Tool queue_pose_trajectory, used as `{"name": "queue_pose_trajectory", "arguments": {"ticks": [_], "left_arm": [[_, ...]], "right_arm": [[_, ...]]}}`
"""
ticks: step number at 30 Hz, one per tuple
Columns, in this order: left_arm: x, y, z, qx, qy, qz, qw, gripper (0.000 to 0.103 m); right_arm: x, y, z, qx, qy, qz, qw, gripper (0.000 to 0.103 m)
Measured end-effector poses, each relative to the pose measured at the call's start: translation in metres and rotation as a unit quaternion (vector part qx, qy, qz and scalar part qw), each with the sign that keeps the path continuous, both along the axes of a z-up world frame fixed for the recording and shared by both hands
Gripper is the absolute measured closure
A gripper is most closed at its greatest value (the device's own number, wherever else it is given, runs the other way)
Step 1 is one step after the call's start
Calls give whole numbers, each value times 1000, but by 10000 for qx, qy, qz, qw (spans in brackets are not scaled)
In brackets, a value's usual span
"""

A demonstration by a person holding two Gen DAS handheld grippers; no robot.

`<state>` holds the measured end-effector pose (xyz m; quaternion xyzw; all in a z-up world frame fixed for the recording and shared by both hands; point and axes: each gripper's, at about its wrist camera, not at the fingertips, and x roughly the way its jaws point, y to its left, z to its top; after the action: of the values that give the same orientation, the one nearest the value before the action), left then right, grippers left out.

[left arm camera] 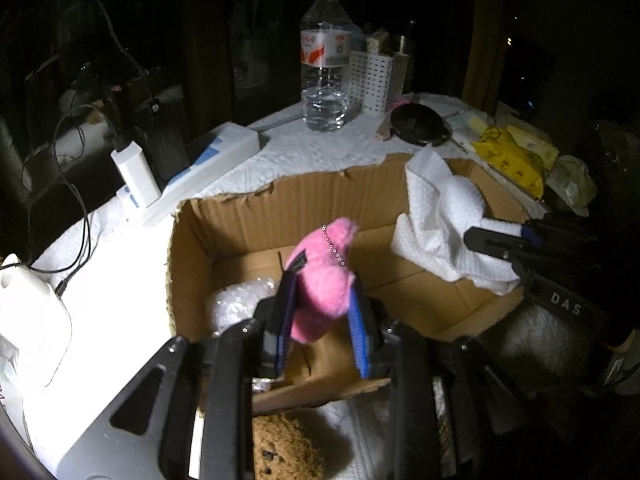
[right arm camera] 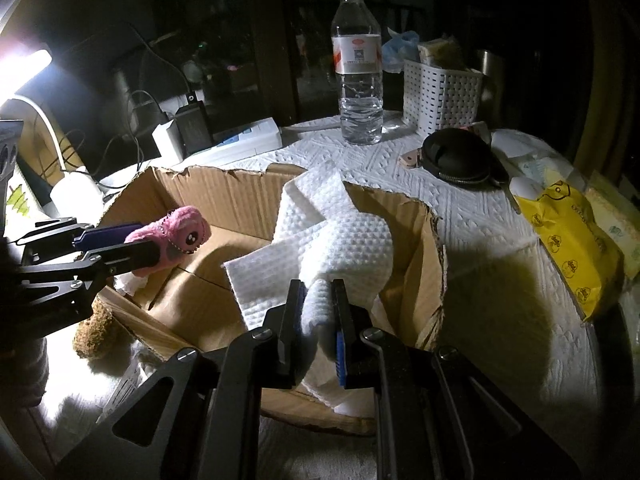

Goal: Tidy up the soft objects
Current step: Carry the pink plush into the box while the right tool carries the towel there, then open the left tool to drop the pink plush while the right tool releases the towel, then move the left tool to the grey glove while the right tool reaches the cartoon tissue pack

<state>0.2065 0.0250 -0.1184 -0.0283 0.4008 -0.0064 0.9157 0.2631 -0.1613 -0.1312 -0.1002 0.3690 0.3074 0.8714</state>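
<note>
I have the pink plush toy (left arm camera: pixel 320 280) pinched in my left gripper (left arm camera: pixel 320 320), its jaws closed on the body, so it hangs over the open cardboard box (left arm camera: pixel 240 208) where I judge it belongs. My right gripper (right arm camera: pixel 318 320) has its jaws clamped on a bunched white cloth (right arm camera: pixel 340 240), which drapes over the box's torn right wall and partly inside. A bubble-wrap wad (left arm camera: pixel 240 300) already lies on the box floor. A brown plush (right arm camera: pixel 94 332) waits on the desk (right arm camera: pixel 500 300) just outside the box; the water bottle (right arm camera: pixel 358 68) stands well behind.
</note>
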Motion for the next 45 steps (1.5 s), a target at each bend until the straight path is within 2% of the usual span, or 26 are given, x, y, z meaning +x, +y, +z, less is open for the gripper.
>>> {"name": "queue_pose_trajectory", "arguments": {"ticks": [2,4,11,15,27,28,30,45], "left_arm": [[1,0,0,21,20,17,10000,74],[0,-1,1,37,14,26,10000,74],[-6,0,7,17,-72,68,9999,73],[-11,1,11,53,-112,109,9999,73],[-31,-2,24,167,-202,194,9995,71],[-32,-2,26,166,-212,197,9994,68],[-38,-2,29,90,-252,205,9994,40],[-73,-10,47,21,-460,119,9989,38]], "right_arm": [[-1,0,0,15,20,12,10000,84],[-2,0,0,21,64,13,10000,69],[-7,0,2,33,59,-10,10000,63],[-9,-3,7,45,20,-77,10000,53],[-28,-11,24,46,-163,-213,9996,51],[-31,-13,25,50,-185,-221,9996,51],[-36,-14,28,57,-223,-240,9994,51],[-77,-24,48,76,-474,-346,9982,45]]}}
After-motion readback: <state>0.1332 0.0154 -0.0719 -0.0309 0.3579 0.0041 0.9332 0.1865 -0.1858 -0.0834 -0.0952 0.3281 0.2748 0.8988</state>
